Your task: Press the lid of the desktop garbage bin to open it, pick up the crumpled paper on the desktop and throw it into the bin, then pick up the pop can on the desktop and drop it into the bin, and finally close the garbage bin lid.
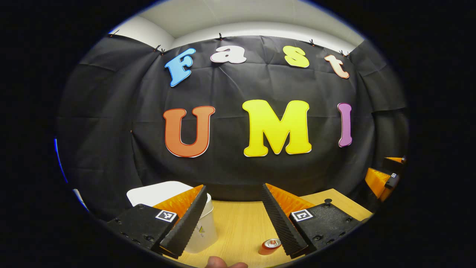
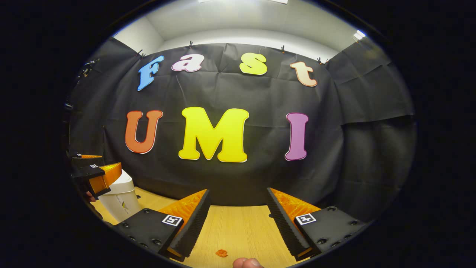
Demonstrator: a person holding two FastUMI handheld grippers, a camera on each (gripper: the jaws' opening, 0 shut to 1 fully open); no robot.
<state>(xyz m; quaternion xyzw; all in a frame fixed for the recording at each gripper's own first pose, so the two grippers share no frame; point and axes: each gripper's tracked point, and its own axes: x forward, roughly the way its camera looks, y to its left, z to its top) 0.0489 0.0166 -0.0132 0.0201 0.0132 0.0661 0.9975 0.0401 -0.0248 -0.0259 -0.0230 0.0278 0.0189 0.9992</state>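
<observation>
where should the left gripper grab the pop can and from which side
Grip the pop can across its round side wall, a little below the rim. It stands upright on the wooden desktop, top showing, so probably come down from above and behind it with the fingers straddling the body. The left gripper is open wide, the can near its right finger.

Pale wood-grain table (image 1: 238, 227), backed by the black cloth wall. Standing on it at the left: white garbage bin (image 1: 202, 230), lid down. Near the front edge, right of the bin and apart from it: pop can (image 1: 270, 245), upright. In the right gripper view, lying near the front edge: small orange crumpled paper (image 2: 221, 253).
</observation>
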